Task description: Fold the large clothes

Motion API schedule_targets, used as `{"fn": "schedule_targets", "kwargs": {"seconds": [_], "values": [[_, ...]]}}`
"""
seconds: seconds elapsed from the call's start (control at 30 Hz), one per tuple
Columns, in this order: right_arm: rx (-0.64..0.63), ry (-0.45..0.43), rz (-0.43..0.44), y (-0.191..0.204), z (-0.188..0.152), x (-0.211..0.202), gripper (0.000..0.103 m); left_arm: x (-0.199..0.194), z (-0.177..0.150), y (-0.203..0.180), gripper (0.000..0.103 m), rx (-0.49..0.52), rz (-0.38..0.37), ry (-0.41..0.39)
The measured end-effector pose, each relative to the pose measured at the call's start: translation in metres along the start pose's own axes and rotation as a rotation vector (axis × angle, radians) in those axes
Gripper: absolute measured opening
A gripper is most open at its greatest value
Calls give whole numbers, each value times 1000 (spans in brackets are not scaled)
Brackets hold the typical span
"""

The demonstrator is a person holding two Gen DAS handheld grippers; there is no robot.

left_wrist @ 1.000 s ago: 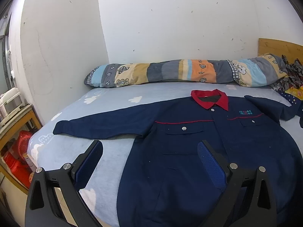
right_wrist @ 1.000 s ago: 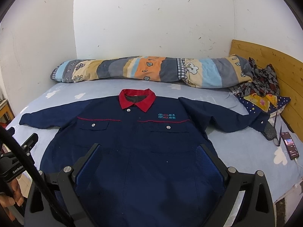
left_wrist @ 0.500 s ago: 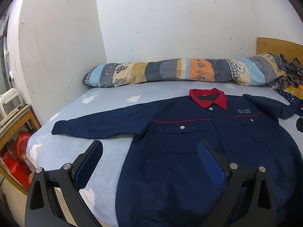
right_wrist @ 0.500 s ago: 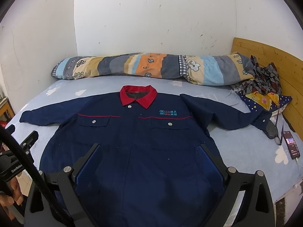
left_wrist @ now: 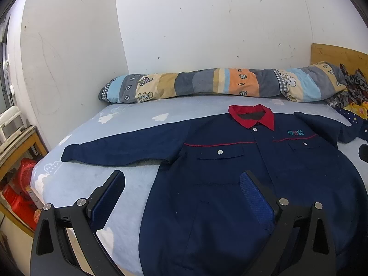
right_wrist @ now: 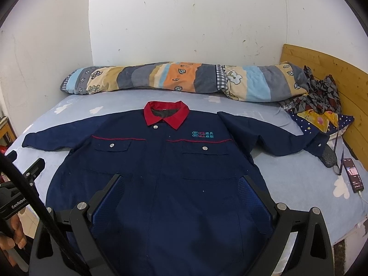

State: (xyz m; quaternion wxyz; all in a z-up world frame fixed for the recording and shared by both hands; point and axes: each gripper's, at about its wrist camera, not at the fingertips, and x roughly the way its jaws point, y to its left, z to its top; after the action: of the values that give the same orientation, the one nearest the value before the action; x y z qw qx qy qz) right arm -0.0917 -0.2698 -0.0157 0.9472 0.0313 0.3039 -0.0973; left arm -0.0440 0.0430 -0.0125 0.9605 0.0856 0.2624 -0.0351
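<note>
Looking along the left gripper (left_wrist: 181,186), I saw its two blue-padded fingers spread wide and holding nothing, poised above the near edge of the bed (left_wrist: 128,124). One finger hung over the pale blue cloud-print sheet, the other over the front of the navy work jacket (left_wrist: 241,172), which lay flat and face up with its red collar (left_wrist: 251,116) toward the wall and one sleeve stretched out across the sheet. A long patchwork bolster (left_wrist: 218,85) ran along the wall behind the collar, and a wooden shelf with red items (left_wrist: 18,184) stood beside the bed. From the right wrist view, the right gripper (right_wrist: 181,186) was likewise wide open and empty, both fingers over the lower front of the jacket (right_wrist: 161,165). Both sleeves were spread outward, the far one ending just beside a phone (right_wrist: 354,177) lying on the sheet. A heap of patterned cloth (right_wrist: 317,99) sat against the wooden headboard (right_wrist: 322,64). At the frame's edge the person's left hand (right_wrist: 13,234) gripped the handle of the other tool.
</note>
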Motion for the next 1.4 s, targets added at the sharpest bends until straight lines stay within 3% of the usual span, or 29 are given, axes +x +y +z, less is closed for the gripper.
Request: {"fn": "schedule_targets", "kwargs": {"seconds": [1.27, 1.4], "values": [[6, 11, -38, 1, 4, -1, 100, -3, 1, -11, 100, 11, -11, -11], [93, 27, 31, -24, 12, -4, 100, -1, 7, -17, 100, 29, -33, -4]]}}
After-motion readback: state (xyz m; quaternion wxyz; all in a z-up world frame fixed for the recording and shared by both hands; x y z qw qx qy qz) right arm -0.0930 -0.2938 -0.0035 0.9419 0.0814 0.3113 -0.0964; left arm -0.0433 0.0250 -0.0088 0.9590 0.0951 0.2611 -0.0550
